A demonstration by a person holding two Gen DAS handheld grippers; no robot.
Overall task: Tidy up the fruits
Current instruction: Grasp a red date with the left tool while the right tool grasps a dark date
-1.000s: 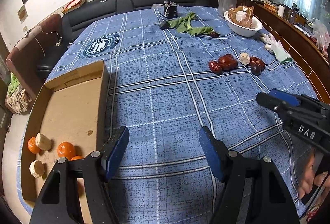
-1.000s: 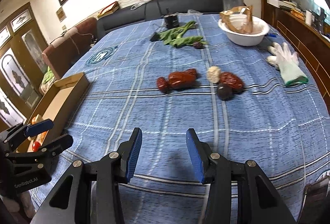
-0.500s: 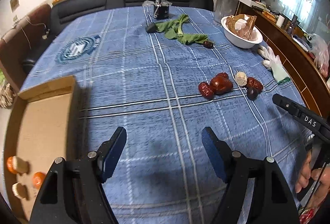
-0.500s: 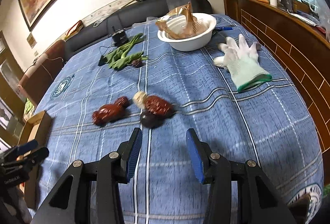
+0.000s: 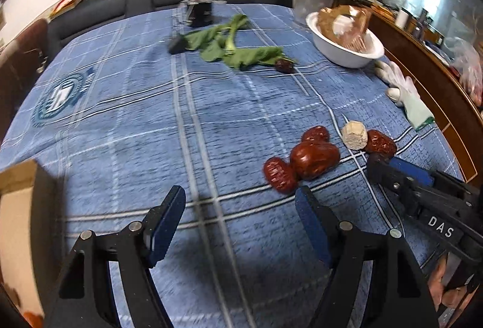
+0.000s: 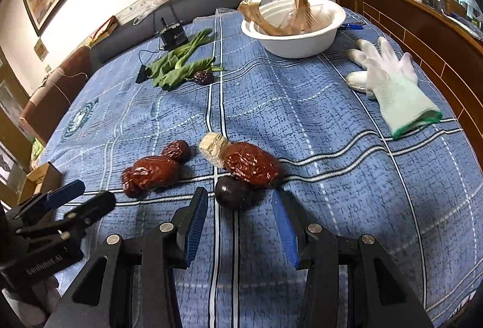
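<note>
I had both jaws spread — right gripper [image 6: 240, 214] hovered just before the dark fruit [image 6: 237, 192], left gripper [image 5: 240, 220] near the red dates [image 5: 314, 159].

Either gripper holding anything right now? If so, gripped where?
Nothing held. The left gripper and right gripper both have open, empty jaws. The right one is lined up just short of the dark round fruit, not touching it.

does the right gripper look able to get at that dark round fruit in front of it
Probably yes. The right gripper is open, and the dark round fruit sits just ahead, between its fingertips, with nothing between. The red date touches its far side, which may crowd the grasp.
</note>
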